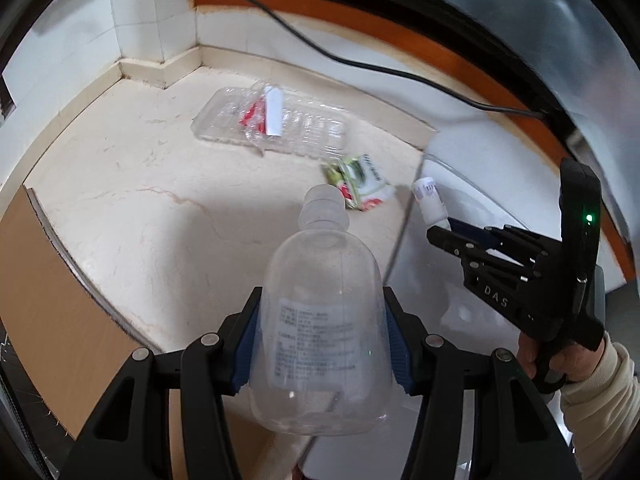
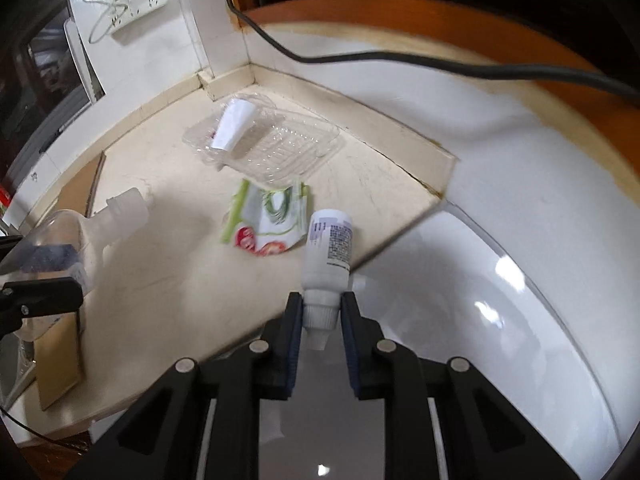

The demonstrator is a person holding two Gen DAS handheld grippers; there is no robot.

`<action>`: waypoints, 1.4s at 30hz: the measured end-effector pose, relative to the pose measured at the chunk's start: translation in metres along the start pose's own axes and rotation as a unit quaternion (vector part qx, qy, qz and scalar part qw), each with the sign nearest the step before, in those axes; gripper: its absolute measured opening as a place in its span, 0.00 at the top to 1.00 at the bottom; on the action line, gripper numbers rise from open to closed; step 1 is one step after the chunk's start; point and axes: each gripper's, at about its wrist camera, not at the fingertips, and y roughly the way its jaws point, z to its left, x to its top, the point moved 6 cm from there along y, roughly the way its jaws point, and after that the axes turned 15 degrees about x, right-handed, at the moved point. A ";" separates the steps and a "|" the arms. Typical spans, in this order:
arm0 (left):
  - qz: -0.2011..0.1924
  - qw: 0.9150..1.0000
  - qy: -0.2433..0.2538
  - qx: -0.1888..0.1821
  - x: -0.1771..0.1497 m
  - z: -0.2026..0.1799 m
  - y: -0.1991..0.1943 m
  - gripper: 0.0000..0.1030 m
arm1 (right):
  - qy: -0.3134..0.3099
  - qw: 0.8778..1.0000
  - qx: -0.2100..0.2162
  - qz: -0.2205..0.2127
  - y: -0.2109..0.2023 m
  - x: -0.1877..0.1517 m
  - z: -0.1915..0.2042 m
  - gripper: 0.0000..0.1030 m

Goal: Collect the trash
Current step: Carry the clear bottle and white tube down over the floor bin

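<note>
Now L claw (image 1: 320,344) pinches clear bottle (image 1: 320,320); R claw (image 2: 320,312) pinches small white bottle (image 2: 326,256) by cap, wrapper (image 2: 268,220) on desk (image 2: 160,280).

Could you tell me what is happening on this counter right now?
A person is collecting trash with two handheld grippers. The left gripper is clamped on a clear plastic bottle; the right gripper pinches a small white labelled bottle at its cap end. A clear plastic tray and a crumpled green-and-red wrapper lie on the cream countertop.

Black tool (image 1: 434,236) marked "DAS", green light, blue pads; cream sleeve (image 1: 600,396).
</note>
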 end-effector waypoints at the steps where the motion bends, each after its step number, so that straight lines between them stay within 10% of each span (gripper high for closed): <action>1: -0.003 1.000 0.005 -0.002 -0.004 -0.001 -0.006 0.48 | 0.006 1.000 -0.001 -0.004 -0.008 -0.006 0.006 0.82; 14: -0.020 0.997 0.061 -0.046 -0.088 -0.022 -0.094 0.48 | 0.031 0.998 -0.011 -0.046 -0.105 -0.093 0.100 0.82; 25: -0.009 0.999 0.015 -0.040 -0.179 -0.013 -0.155 0.49 | 0.006 0.997 0.066 -0.042 -0.162 -0.147 0.168 0.82; 42: 0.055 0.996 -0.067 0.011 -0.322 -0.038 -0.141 0.48 | -0.027 0.991 0.121 0.043 -0.158 -0.263 0.197 0.81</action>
